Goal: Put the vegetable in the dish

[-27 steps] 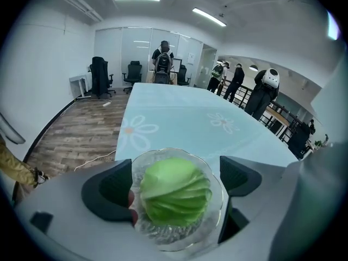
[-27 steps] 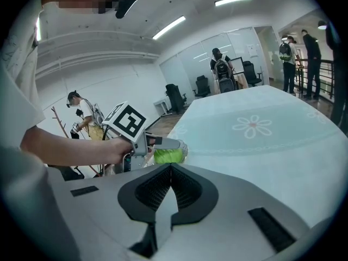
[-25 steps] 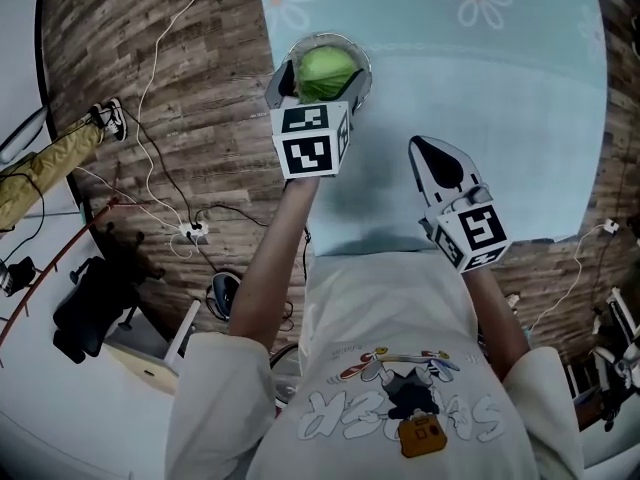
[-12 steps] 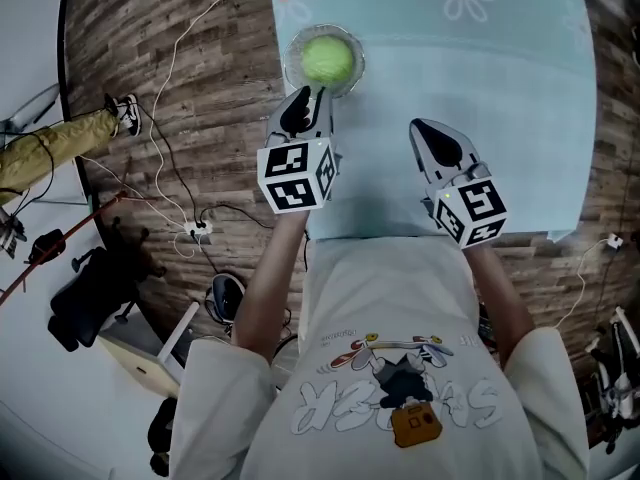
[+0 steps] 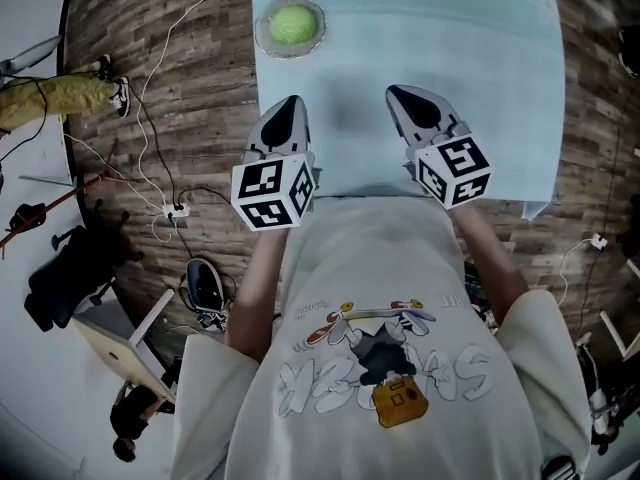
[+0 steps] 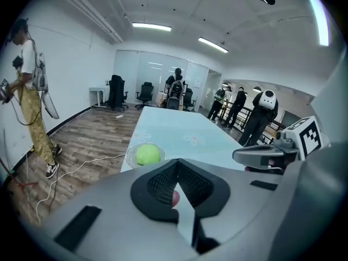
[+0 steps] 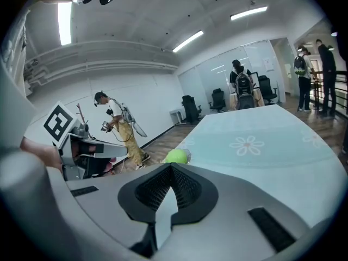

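The green round vegetable (image 5: pixel 291 23) sits in the clear dish (image 5: pixel 262 30). The dish stands right by the left edge of the surface (image 5: pixel 480 88), well away from the near edge where you stand. The vegetable fills the middle of the dish and nothing touches it.

Your left tongs (image 5: pixel 285 118) hang over the near edge of the surface, on the left side. Their jaws have just closed all the way, and there is nothing between them. They hold nothing. The dish is ahead of them and well apart from them.

Your right tongs (image 5: pixel 408 103) hang over the near edge too, more to the right. Their jaws are pressed together as well, with nothing in them. They are even further from the dish.

So the main job looks done: the vegetable is in the dish and both tongs are empty. I think this is the last step, the one where you move off and finish.

The next move does not call for much. Keep both tongs away from the dish, so you do not bump it off the left edge. If anything, look once to see that the vegetable sits still and does not roll out.
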